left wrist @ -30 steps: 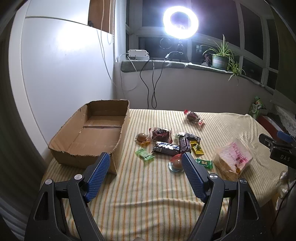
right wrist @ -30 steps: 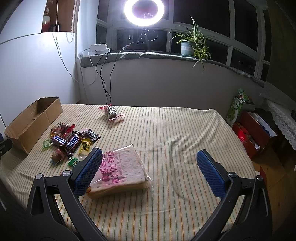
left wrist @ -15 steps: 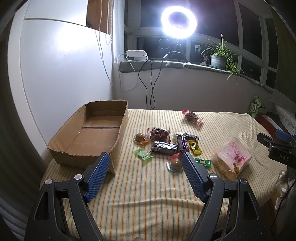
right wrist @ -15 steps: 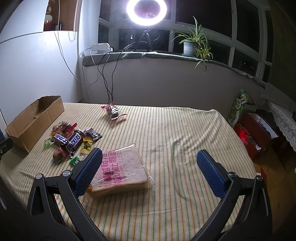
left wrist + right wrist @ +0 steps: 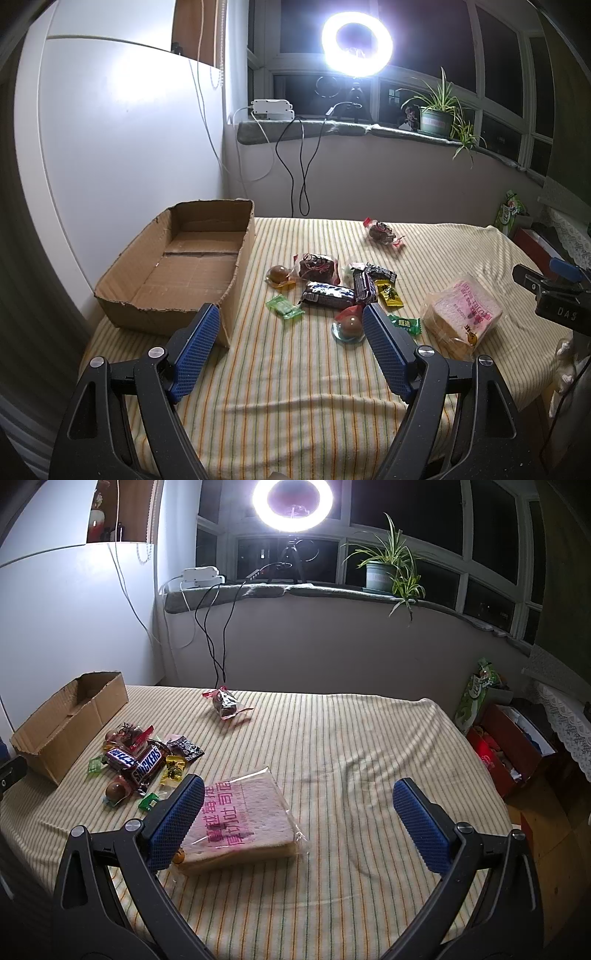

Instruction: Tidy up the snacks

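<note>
A striped yellow cloth (image 5: 351, 738) covers the table. The left gripper (image 5: 290, 334) hangs wide open and empty above it, the snack pile (image 5: 332, 284) just beyond its fingertips. The right gripper (image 5: 297, 805), equally wide, holds nothing; the bagged sliced bread (image 5: 243, 819) lies beside its left finger.

One cardboard box (image 5: 177, 273), one bagged bread loaf (image 5: 461, 314), two chocolate bars (image 5: 135, 762).

Each camera looks forward between its own jaws, from above the near edge of the tabletop (image 5: 295, 369) toward the window. The left view sits nearer the box (image 5: 177, 273), the right nearer the bread (image 5: 240, 819); both share the snack pile (image 5: 332, 284).
</note>
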A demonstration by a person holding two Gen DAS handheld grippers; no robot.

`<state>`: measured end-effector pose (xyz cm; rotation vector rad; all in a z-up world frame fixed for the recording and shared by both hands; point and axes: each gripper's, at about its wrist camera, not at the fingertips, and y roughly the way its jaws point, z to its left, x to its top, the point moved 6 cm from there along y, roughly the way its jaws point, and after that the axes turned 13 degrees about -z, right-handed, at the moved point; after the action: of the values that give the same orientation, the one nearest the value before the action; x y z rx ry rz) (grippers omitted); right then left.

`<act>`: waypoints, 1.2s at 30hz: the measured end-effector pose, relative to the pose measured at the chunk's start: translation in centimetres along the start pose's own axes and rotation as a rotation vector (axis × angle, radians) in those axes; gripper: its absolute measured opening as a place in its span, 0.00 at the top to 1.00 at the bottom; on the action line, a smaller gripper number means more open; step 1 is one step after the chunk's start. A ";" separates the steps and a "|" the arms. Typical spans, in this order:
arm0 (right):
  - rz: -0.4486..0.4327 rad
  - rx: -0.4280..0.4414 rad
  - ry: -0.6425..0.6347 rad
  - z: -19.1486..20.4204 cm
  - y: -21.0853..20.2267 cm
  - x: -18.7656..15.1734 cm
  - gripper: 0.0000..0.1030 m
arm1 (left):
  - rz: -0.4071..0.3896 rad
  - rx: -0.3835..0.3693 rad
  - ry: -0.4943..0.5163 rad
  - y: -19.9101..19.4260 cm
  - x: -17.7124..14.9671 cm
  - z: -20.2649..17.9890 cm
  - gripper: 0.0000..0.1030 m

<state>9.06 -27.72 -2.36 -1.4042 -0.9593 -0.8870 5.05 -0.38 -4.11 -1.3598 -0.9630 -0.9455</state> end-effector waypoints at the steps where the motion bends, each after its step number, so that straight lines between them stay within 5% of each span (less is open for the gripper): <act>1: 0.000 0.000 -0.002 0.1 0.0 0.0 0.00 | 0.000 0.000 0.002 0.0 0.0 0.0 0.22; 36: 0.020 0.007 0.011 -0.3 0.6 -0.6 0.00 | 0.018 -0.034 0.003 0.5 -0.2 -1.1 0.22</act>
<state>9.37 -28.01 -3.16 -1.3990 -0.9385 -0.8749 5.49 -1.51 -4.45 -1.3931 -0.9342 -0.9537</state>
